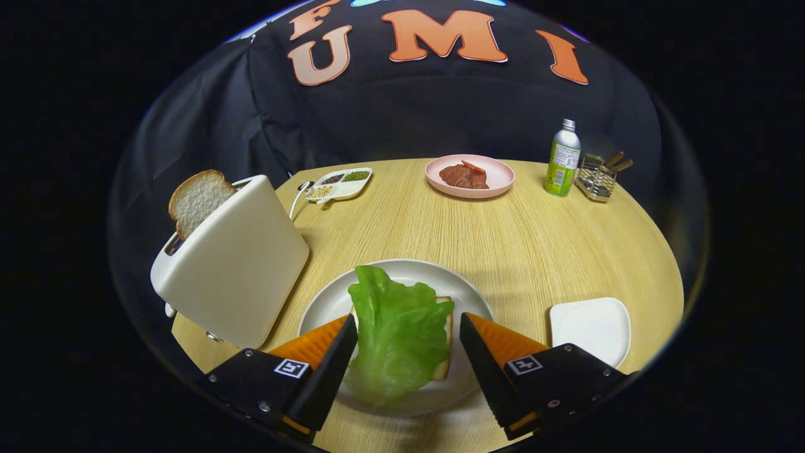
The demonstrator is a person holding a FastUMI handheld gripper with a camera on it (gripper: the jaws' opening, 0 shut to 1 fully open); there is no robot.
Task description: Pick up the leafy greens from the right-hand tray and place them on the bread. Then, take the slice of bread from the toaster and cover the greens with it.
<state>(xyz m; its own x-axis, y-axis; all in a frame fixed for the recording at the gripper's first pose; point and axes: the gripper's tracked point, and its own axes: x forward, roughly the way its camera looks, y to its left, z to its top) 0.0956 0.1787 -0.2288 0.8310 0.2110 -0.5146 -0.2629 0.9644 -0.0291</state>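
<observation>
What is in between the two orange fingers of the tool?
In the gripper view, the lettuce leaf lies between the open tool's fingers, resting on the bread on the white plate.

We are looking at a staged kitchen set in a booth: black cloth walls (402,119) close around a round wooden tabletop (503,239). On it we see a toaster (239,270), plates of food (470,176), a bottle (563,158) and a cutlery rack (599,177).
</observation>
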